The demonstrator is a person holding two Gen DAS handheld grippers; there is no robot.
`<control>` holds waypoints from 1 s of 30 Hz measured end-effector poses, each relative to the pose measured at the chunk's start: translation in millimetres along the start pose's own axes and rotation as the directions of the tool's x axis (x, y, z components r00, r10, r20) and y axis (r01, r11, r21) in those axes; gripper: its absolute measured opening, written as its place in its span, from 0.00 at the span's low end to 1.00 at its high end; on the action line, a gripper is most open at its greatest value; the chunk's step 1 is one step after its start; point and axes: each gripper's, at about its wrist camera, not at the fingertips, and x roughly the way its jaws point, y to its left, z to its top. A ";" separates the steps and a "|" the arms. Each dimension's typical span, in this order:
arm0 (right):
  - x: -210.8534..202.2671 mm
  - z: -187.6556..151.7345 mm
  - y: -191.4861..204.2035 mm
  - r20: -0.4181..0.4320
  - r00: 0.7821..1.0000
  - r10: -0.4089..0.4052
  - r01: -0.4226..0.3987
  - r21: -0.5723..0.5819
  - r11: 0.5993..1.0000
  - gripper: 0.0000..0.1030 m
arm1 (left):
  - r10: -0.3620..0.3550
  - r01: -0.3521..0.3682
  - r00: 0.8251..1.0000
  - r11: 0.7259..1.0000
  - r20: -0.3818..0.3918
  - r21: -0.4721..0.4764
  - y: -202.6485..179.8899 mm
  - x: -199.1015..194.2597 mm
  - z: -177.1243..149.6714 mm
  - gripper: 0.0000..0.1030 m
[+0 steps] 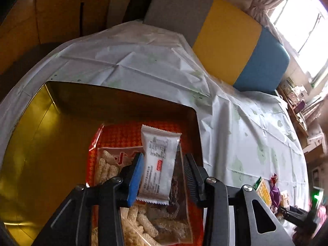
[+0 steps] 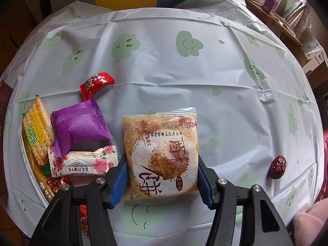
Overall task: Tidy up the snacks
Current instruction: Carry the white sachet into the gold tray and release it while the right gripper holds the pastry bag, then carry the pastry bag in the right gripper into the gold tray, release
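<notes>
Over the gold tin (image 1: 51, 110), the left gripper (image 1: 162, 172) has its jaws parted around a white packet (image 1: 158, 164): the blue pad (image 1: 136, 176) lies against the packet's left edge, while a clear gap separates its right edge from the other finger, so nothing pinches it. It seems to be dropping or resting on the red bag (image 1: 127, 135) of puffed sticks that already lies in the tin. On the tablecloth (image 2: 164, 61), the right gripper (image 2: 163, 176) straddles a flat crumb-cake packet (image 2: 162, 153) with both pads at its side edges; I judge this a grip, though how firmly they press is hard to tell. The main risk on the left is that the white packet clings to the blue pad and gets dragged back out when the hand withdraws, or slides off the slick bag and ends up slanted against the tin's wall. On the right, the packet is wide, thin and glossy, so a squeeze on its edges may buckle it or let it slip free on the lift, and too hard a squeeze could crush the crumbly cake. A purple packet (image 2: 80, 127), a rose packet (image 2: 84, 162) and a cracker pack (image 2: 38, 131) crowd just beside the left finger, so a sideways sweep could knock them. A red date (image 2: 277, 167) lies well apart.
</notes>
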 end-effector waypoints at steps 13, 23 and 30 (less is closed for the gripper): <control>-1.6 -5.8 10.3 0.019 0.999 -0.026 0.027 -0.037 0.999 0.59 | 0.076 -0.089 0.990 0.990 0.115 0.108 -7.8 -61.1 -57.0 0.40; -5.7 -14.9 22.4 0.048 0.997 -0.057 0.060 -0.076 0.995 0.58 | 0.062 -0.100 0.981 0.975 0.185 0.200 -25.6 -108.8 -107.0 0.40; -6.8 -18.4 24.7 0.052 0.997 -0.057 0.061 -0.072 0.996 0.58 | 0.030 -0.068 0.984 0.973 0.173 0.221 -30.2 -119.2 -130.3 0.40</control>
